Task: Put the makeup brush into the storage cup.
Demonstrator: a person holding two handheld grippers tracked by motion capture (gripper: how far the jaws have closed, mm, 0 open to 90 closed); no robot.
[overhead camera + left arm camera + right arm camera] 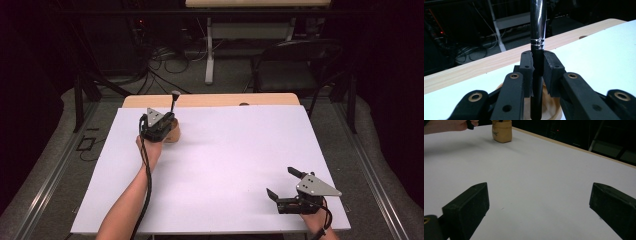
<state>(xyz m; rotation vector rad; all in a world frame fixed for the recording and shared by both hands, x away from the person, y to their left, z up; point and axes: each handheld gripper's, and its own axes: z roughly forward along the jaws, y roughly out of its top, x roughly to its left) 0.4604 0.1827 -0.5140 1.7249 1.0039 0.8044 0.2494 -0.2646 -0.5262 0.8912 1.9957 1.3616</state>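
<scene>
One silver band (537,43) on brush (537,65), left gripper view

From my end the lighting's pretty harsh: the white worktop (225,175) is lit bright from overhead, nearly blown out, while the room past its far edge drops to black. Soft shadows only. There's glare down the chrome brush handle (538,22), and the close-up claw pads (466,210) look soft and grainy.

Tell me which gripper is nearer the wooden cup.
Left. The left gripper is right above the wooden cup, clamped on a black pen; the right gripper rests far off, open.
</scene>
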